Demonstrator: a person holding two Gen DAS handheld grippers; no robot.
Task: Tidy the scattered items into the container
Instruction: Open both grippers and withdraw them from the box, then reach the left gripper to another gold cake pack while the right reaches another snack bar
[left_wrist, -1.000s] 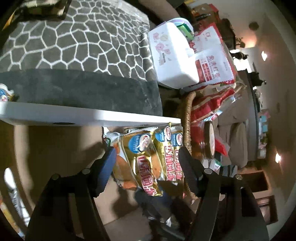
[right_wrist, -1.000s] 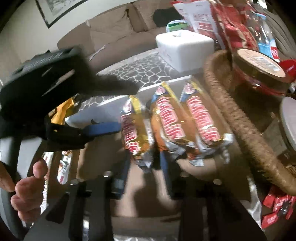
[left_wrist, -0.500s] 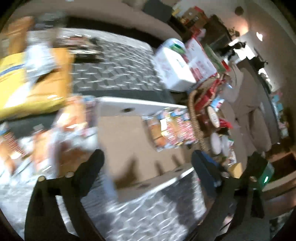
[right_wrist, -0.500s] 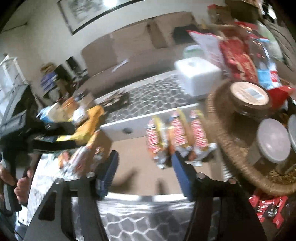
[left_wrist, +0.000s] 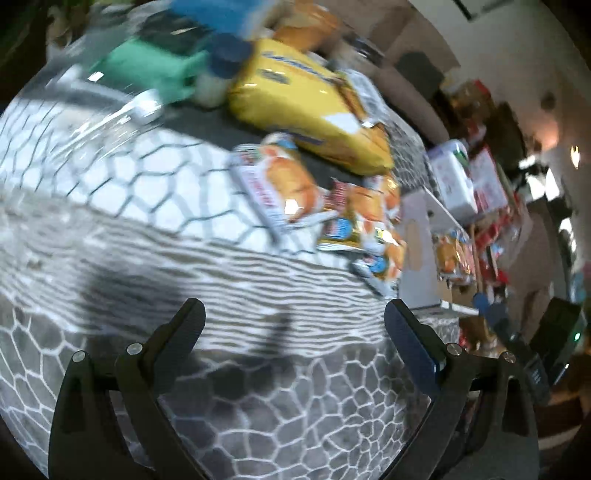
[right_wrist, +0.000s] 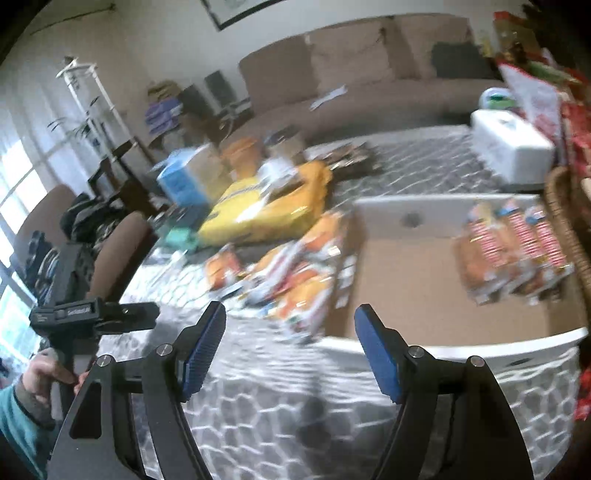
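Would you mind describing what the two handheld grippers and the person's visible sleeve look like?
Both are black two-finger tools with angular, cut-out frames and silver pivot bolts. The right gripper carries bright blue ribbed pads on its fingers; the left gripper has darker blue pads. Seen from the right wrist, the left tool's black handle bears a small white-lettered label, and a teal sleeve shows at the person's wrist.

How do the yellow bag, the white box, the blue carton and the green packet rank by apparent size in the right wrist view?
1. yellow bag
2. white box
3. blue carton
4. green packet
The box and carton look close in size, and blur and different distances make their order unsure.
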